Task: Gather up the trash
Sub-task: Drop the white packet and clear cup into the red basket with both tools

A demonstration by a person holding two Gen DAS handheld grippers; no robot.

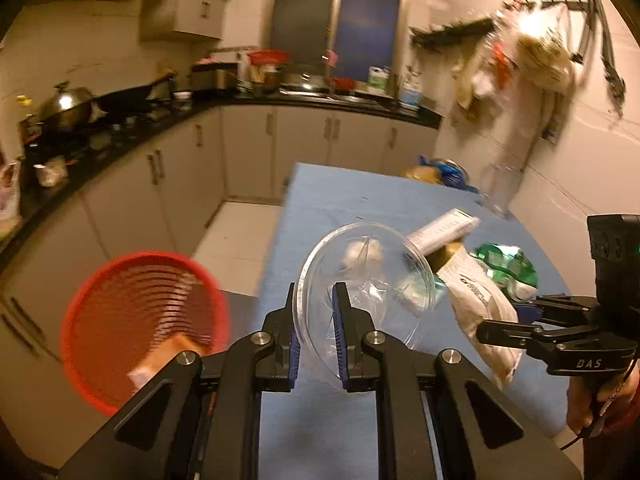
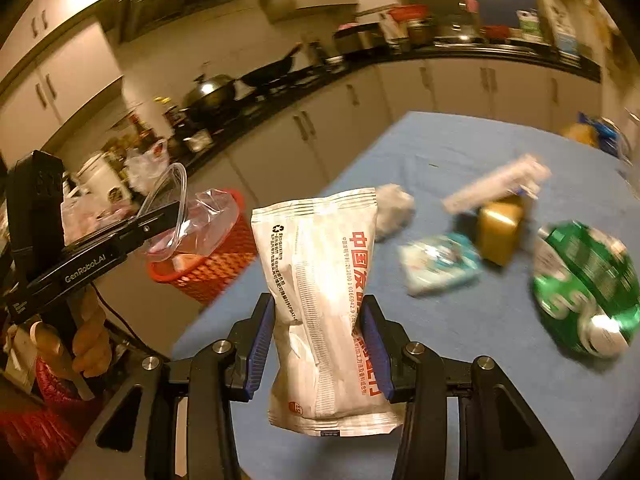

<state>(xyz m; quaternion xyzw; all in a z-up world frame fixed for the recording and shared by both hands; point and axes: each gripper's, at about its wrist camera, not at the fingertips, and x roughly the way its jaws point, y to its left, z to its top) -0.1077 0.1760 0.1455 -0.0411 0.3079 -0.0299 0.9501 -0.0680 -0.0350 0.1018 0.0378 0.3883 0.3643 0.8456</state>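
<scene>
My left gripper is shut on the rim of a clear plastic bowl and holds it above the blue table, beside the red mesh trash basket. My right gripper is shut on a white snack bag and holds it upright over the table. The bag also shows in the left wrist view. The basket is lined with a clear plastic bag and holds some trash. The left gripper with the bowl is over the basket's near side.
On the table lie a green wrapper, a gold box, a white carton, a teal packet and a crumpled tissue. Bags sit at the far table end. A cluttered black countertop runs along the left.
</scene>
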